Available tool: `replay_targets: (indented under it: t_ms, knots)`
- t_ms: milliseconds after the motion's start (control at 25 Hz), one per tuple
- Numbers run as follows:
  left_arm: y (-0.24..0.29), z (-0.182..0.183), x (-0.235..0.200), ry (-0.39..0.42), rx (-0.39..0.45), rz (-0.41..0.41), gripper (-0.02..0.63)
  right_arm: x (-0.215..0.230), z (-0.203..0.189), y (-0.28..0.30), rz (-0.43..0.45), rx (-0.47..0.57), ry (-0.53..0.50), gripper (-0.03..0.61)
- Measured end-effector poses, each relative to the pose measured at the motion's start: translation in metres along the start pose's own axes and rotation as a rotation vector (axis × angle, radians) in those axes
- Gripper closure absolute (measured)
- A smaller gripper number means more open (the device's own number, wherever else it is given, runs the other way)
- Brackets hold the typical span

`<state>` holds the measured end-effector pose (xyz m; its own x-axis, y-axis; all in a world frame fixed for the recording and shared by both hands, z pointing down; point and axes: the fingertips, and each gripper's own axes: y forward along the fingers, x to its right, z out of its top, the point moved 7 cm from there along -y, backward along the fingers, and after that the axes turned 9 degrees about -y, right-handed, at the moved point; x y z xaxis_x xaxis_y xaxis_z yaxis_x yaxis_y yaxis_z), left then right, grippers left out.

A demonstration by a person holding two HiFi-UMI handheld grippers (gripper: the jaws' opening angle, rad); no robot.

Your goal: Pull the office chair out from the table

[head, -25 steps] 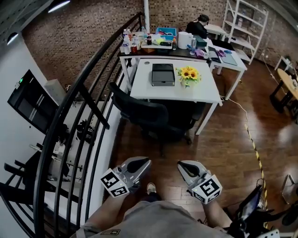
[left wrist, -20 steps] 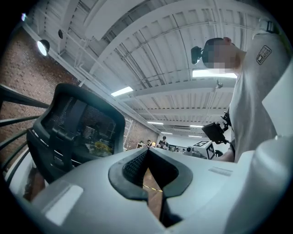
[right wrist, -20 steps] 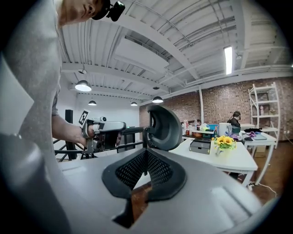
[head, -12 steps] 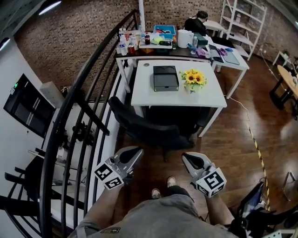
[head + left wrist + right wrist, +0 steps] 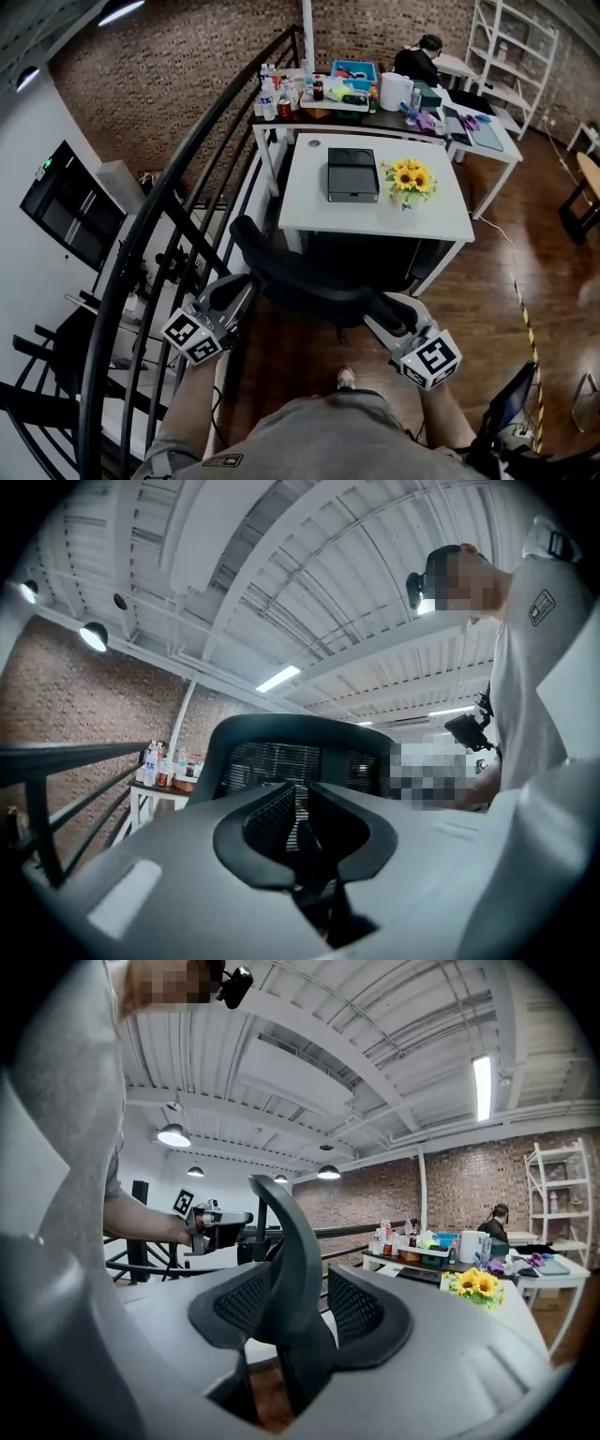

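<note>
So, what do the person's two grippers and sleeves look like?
The left gripper and right gripper are alike: light grey rounded shells, each carrying a white cube with black square markers. Their fingers have black mesh-textured pads. No cables show. The person wears a grey short-sleeved shirt.

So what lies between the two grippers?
The backrest of the black mesh office chair, in the head view. The left gripper is shut beside it. The right gripper has just been opening its jaws, and the backrest's edge is between them.

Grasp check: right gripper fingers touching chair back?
Cannot tell. Right gripper view: chair back between fingers that have just been opening; clear of one, overlaps the other.
</note>
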<state>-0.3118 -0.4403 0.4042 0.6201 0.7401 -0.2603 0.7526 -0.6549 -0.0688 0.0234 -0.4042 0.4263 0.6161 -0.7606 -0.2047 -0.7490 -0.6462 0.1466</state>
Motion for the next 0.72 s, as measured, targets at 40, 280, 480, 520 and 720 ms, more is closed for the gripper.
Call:
replay_targets:
  t_ms: [40,280,480,520,720]
  knots:
    - [0.000,0.002,-0.005,0.006,0.000,0.007,0.597,0.002,-0.001,0.005,0.013,-0.001,-0.005,0.368]
    - [0.003,0.004,-0.011,0.009,0.002,0.027,0.596,0.007,-0.004,0.055,0.164,-0.030,-0.050,0.287]
    - [0.002,0.000,-0.013,0.006,-0.005,0.055,0.596,-0.003,0.000,0.087,0.347,0.001,-0.053,0.353]
    - [0.001,0.000,-0.014,0.008,-0.005,0.064,0.596,-0.006,0.001,0.088,0.382,0.012,-0.050,0.454]
    - [-0.001,0.005,-0.025,0.010,0.009,0.106,0.597,-0.006,0.002,0.088,0.427,0.023,-0.030,0.486]
